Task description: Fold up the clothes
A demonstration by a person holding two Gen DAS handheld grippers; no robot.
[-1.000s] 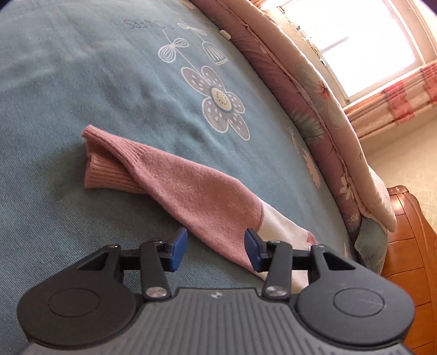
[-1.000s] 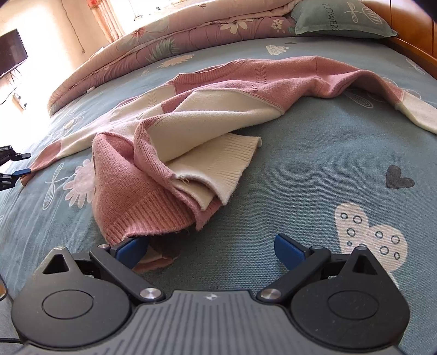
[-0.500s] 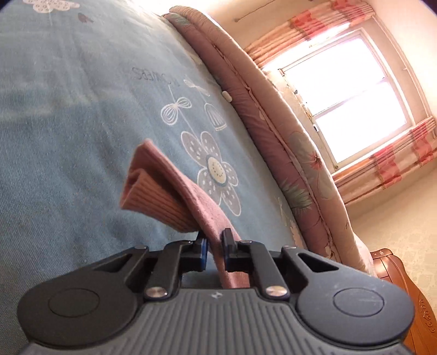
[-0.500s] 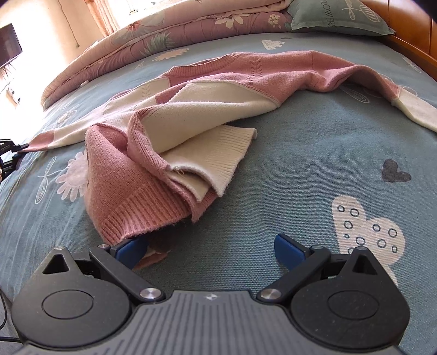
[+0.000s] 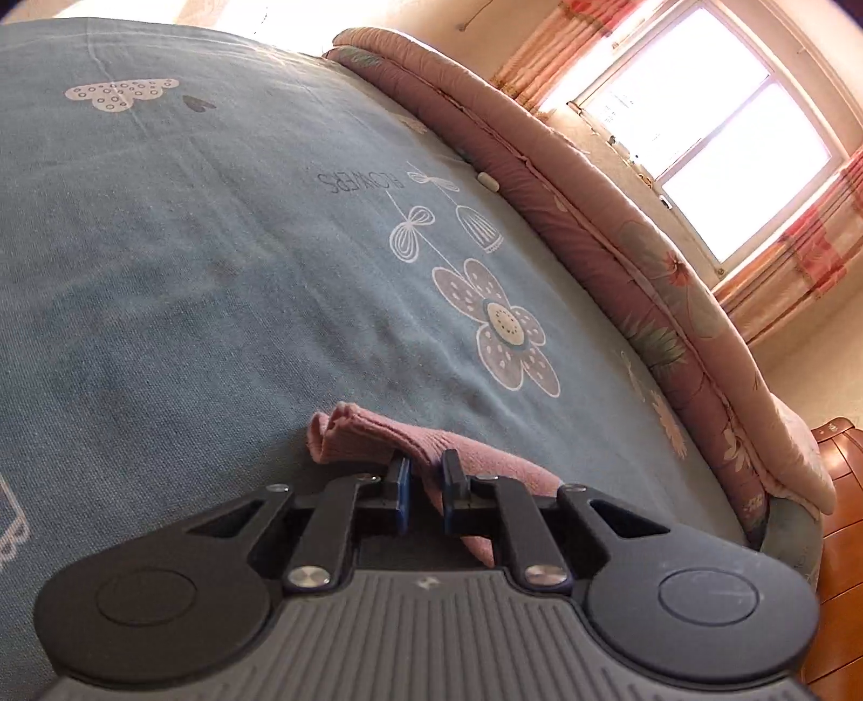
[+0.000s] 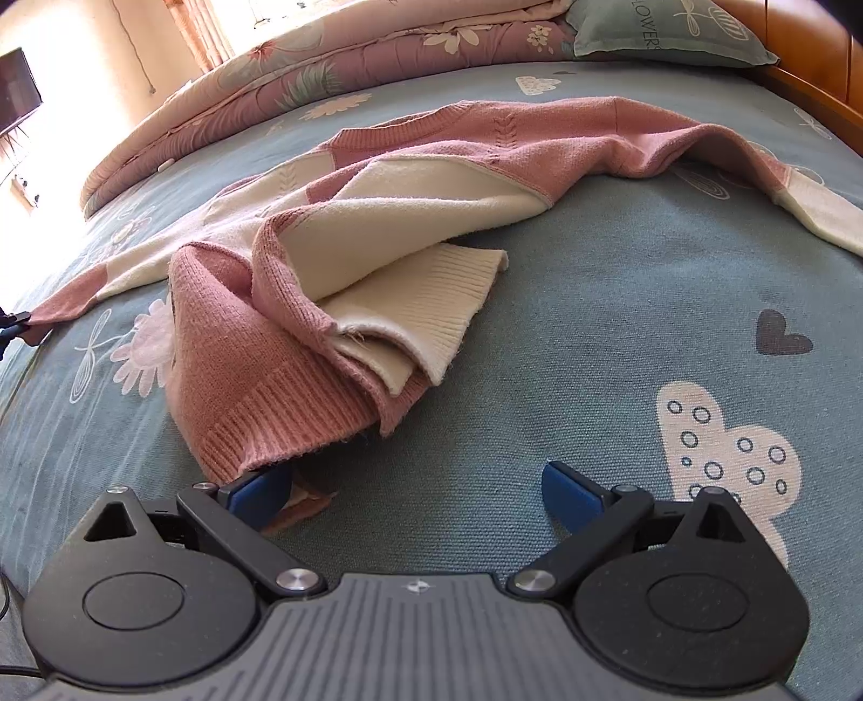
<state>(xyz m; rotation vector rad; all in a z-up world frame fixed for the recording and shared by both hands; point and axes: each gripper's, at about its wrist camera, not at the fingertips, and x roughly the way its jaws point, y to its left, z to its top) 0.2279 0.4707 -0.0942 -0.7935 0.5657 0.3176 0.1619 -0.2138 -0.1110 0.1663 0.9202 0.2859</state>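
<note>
Spreading step: left gripper clamped on sweater cuff; right gripper jaws apart beside hem; next, probably pulling sleeve straight.

Left wrist view: fisheye, low over the bed, looking along its own fingers at a slant down across the blue sheet toward the rolled quilt and window in the upper right of the frame. Very near the pink sweater cuff at lower centre. Right wrist view: fisheye, also low, tilted down steeper, facing across the bed toward quilt and pillow along the top. Sweater fills the middle. Shared: sheet, quilt, sweater sleeve; left gripper just visible at far left edge.
</note>
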